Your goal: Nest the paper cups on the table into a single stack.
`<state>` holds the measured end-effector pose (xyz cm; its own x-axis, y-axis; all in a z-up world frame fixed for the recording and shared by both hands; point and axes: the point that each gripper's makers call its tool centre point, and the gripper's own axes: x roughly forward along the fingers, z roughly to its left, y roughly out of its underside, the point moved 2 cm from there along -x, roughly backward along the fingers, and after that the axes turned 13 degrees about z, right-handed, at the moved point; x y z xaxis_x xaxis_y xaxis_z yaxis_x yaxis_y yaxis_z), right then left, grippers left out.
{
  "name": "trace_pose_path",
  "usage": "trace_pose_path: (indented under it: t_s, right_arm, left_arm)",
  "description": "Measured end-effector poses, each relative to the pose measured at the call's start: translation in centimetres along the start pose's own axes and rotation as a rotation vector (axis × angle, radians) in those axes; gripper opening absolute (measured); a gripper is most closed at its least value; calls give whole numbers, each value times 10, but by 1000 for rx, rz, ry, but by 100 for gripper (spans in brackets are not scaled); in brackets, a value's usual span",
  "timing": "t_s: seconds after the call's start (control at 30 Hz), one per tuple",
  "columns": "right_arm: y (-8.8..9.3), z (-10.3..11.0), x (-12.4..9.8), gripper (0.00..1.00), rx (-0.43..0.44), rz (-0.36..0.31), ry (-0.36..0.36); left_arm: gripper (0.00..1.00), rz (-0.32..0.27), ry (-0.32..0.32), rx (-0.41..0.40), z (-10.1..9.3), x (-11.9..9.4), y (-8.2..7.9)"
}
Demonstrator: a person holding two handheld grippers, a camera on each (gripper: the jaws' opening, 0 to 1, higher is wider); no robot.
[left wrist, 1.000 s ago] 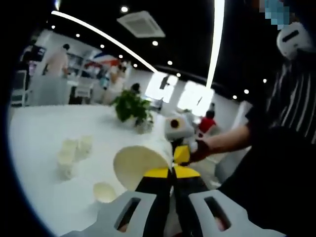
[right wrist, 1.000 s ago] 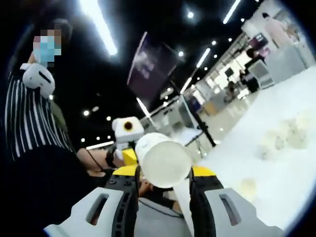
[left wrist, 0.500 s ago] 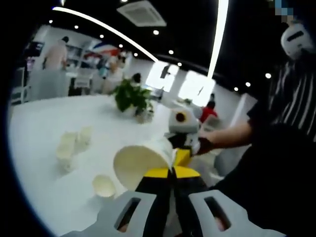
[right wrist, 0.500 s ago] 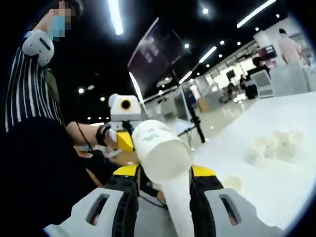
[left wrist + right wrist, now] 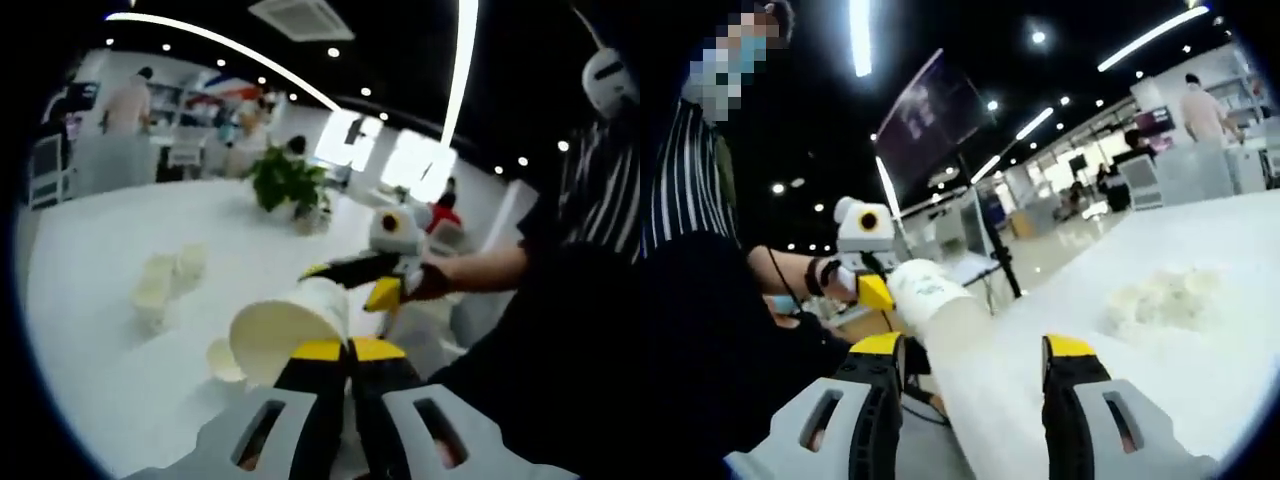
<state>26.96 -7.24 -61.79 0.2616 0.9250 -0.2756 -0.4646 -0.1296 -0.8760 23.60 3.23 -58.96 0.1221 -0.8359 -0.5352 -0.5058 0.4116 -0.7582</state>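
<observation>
Left gripper view: left gripper [image 5: 347, 350] is pinching a cream paper cup [image 5: 290, 333] by its rim; right gripper [image 5: 972, 350] is spreading wide over the white table [image 5: 1200, 330].

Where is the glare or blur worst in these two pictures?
Right gripper view: the cluster of paper cups washes into the bright white table, edges soft. Left gripper view: the held paper cup is sharper, but the ceiling light strip blooms and bends with the fisheye.
</observation>
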Motion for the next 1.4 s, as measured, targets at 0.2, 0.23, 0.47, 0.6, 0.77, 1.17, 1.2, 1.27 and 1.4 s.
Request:
trace_pose_path:
  t_s: [0.2,0.23,0.47,0.6,0.77,1.17,1.2,1.27,1.4]
  right_arm:
    - [5,-9,-6,66,-51,27,104]
    - [6,-11,-6,68,-57,30,118]
    - [15,-19,-6,77,-69,66,175]
    - [16,-20,-8,85,-111,78,236]
    - [22,-18,-9,93,-131,94,264]
    - [30,-18,-15,97,-169,141,313]
    - [31,-19,-15,97,-167,144,313]
    - [31,-19,-16,96,-168,139,318]
    - [30,-20,-16,96,-168,132,320]
  left_arm:
    - [0,16,-24,-10,7,1,0]
    - [0,20,-22,-15,7,2,1]
    - [0,40,-28,-23,12,0,1]
    - [0,57,-43,-7,14,1,2]
    - [0,60,-77,39,15,2,-2]
    - [0,24,-178,95,8,-15,-24]
    - [0,23,-181,105,7,-15,-27]
    - [0,22,-192,118,5,-17,-33]
    - [0,25,-212,167,-2,-19,-50]
